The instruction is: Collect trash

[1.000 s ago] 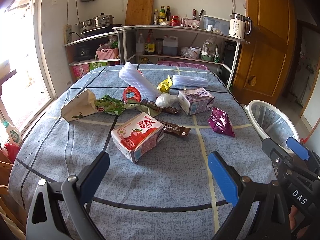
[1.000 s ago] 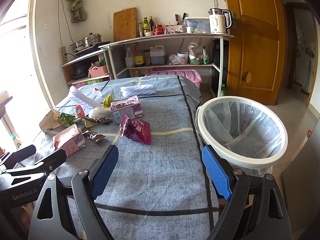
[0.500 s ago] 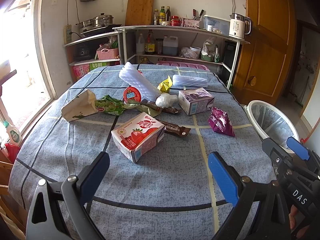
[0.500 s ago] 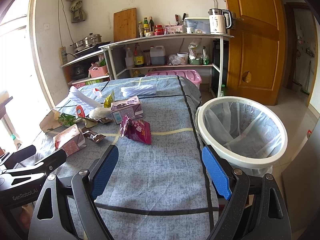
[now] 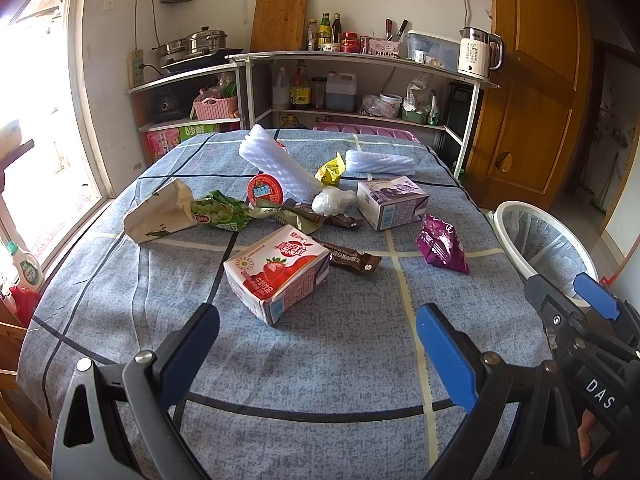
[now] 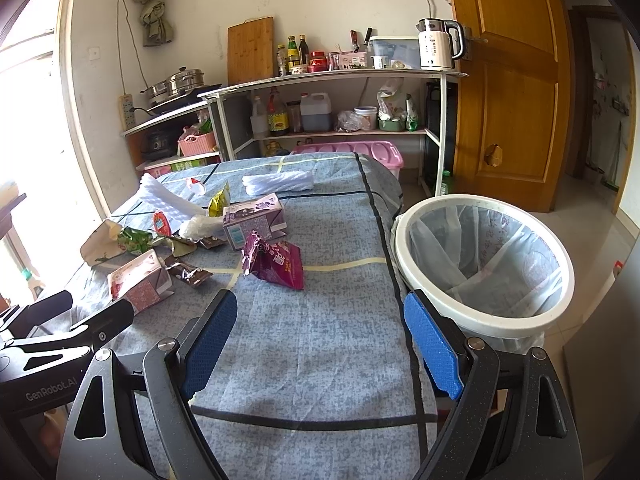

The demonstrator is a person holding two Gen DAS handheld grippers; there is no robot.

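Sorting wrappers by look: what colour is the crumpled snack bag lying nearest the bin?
Purple snack bag with pale lettering, clearest in the right wrist view.

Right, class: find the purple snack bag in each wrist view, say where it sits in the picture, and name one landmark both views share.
Left wrist view: the purple snack bag lies right of centre on the table, between the red strawberry carton and the white bin.
Right wrist view: the bag lies just left of centre, with the bin to its right.
Shared landmark: the white kettle on the top shelf.
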